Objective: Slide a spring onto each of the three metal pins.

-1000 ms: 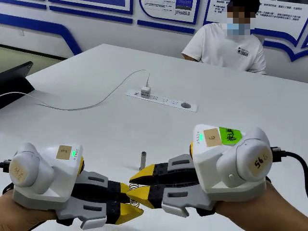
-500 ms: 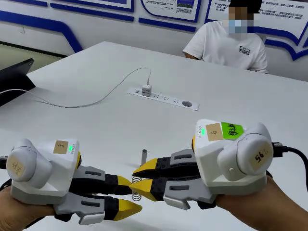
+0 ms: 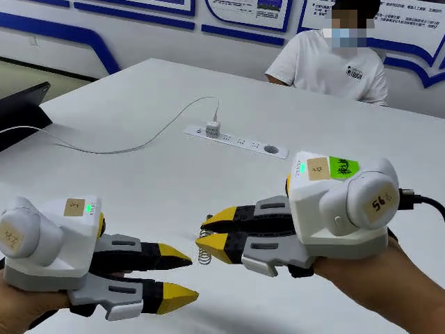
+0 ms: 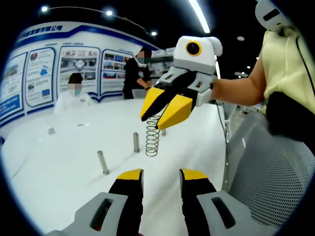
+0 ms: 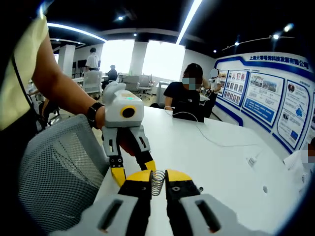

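White tabletop (image 3: 174,174) beneath: right tool (image 3: 206,231) pinches a spring (image 3: 204,255), its top coils hidden; left tool (image 3: 189,276) spread wide.

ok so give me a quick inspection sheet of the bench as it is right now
surface: white table, smooth
job's things: spring hangs from the right claw; two metal pins stand upright, no spring on either
clutter: dark flat device at the table's left edge
grippers: right claw shut on the spring; left claw open, holding nothing
cables: power strip with white charger and white cable; black cable behind the right claw
surroundings: seated person across the table; blue-and-white wall boards
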Demonstrator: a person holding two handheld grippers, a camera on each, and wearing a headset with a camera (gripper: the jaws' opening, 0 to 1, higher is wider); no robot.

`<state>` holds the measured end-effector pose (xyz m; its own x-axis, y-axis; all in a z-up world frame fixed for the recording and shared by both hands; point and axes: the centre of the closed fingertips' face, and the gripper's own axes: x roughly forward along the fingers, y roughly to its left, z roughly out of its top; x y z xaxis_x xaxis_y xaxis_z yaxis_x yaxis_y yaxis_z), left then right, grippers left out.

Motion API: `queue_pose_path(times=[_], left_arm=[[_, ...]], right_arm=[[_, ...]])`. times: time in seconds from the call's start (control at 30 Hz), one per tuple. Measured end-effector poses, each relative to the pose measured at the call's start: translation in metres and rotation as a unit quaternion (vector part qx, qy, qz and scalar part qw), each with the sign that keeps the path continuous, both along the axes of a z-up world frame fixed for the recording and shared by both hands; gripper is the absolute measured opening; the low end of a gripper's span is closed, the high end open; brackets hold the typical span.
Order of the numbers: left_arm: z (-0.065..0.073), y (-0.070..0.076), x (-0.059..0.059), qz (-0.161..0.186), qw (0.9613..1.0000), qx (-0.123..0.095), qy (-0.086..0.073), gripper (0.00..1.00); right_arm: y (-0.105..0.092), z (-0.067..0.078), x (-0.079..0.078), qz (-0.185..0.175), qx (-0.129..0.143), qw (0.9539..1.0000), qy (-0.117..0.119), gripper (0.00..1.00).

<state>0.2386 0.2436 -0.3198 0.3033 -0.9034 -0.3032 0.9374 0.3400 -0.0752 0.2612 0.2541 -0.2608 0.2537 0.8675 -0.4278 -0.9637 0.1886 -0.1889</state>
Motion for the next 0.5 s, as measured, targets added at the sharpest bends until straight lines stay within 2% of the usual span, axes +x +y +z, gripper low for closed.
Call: queue_pose_path(times=[0.3,0.5], left_arm=[[-0.002,0.010,0.005,0.026,0.9996,-0.002,0.003,0.39],[-0.003,0.014,0.009,0.040,0.9992,0.000,0.000,0.46]], right_arm=[[-0.004,0.002,0.018,-0.019,-0.006,0.9998,-0.011,0.11],[-0.006,0.002,0.029,-0.029,-0.005,0.9994,-0.015,0.11]])
